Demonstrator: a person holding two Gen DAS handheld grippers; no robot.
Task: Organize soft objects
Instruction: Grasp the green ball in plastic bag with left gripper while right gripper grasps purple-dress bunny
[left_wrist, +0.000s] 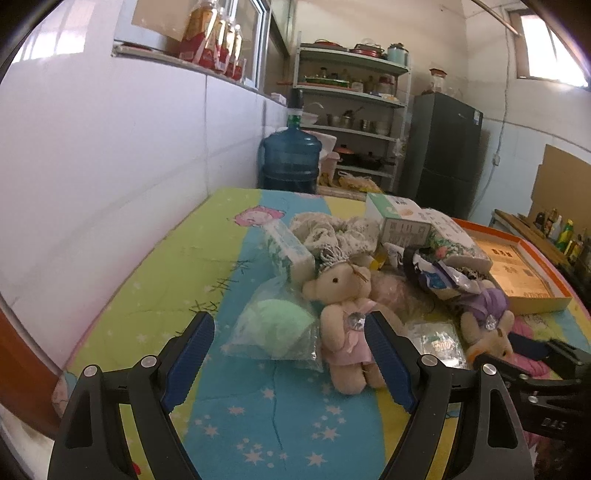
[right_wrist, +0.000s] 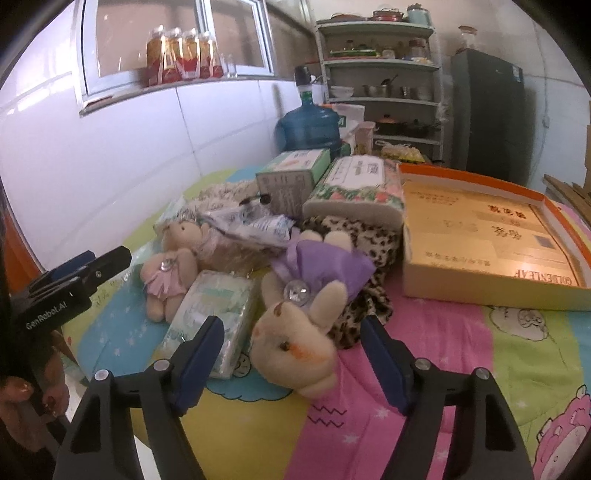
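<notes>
My right claw: spread, straddling the toy rabbit head, pads not pressing | my left claw: spread, empty, over bagged green puff beside the pink-dressed bear | both toys lie on the bright quilt | advice: I'd center on the head, squeeze gently, clear the tissue pack.

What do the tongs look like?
Both tongs are black, with two angled arms each and round silver bolts at the joints. The fingertips carry dark blue ribbed pads. The left tongs have white "GenRobot.AI" lettering on the side, readable in the right wrist view. The right tongs look the same. The hand holding the left tongs has dark red painted nails.
</notes>
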